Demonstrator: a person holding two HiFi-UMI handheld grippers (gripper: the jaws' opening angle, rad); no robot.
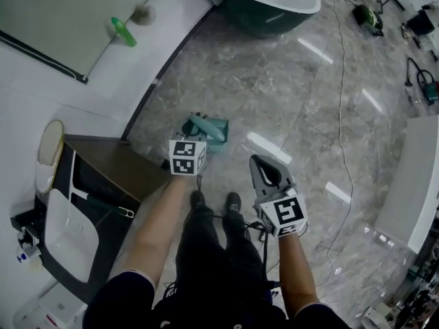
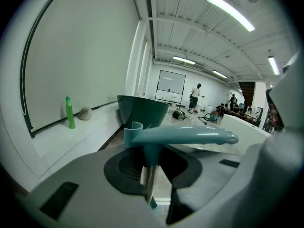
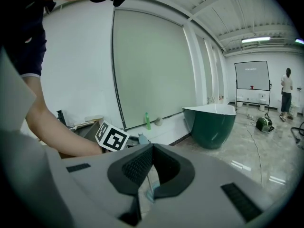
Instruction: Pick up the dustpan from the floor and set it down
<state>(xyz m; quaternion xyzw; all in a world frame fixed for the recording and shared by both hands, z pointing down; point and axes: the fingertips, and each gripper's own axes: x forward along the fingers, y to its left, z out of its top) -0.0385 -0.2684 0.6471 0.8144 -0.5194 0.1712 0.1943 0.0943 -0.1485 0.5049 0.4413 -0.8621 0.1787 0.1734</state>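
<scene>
Teal dustpan (image 1: 208,129) pinched by its stem in the left gripper (image 2: 152,191), handle lying across above the jaws, over the floor (image 1: 295,88) by the ledge's (image 1: 147,53) curved edge. Dark cabinet (image 1: 113,173) just left, green tub (image 1: 267,2) well beyond, bottle (image 1: 123,31) up on the ledge. Both arms stretched forward, angled down. Right gripper (image 3: 146,194) jaws pressed together, thin sliver in the seam, can't tell what.
</scene>
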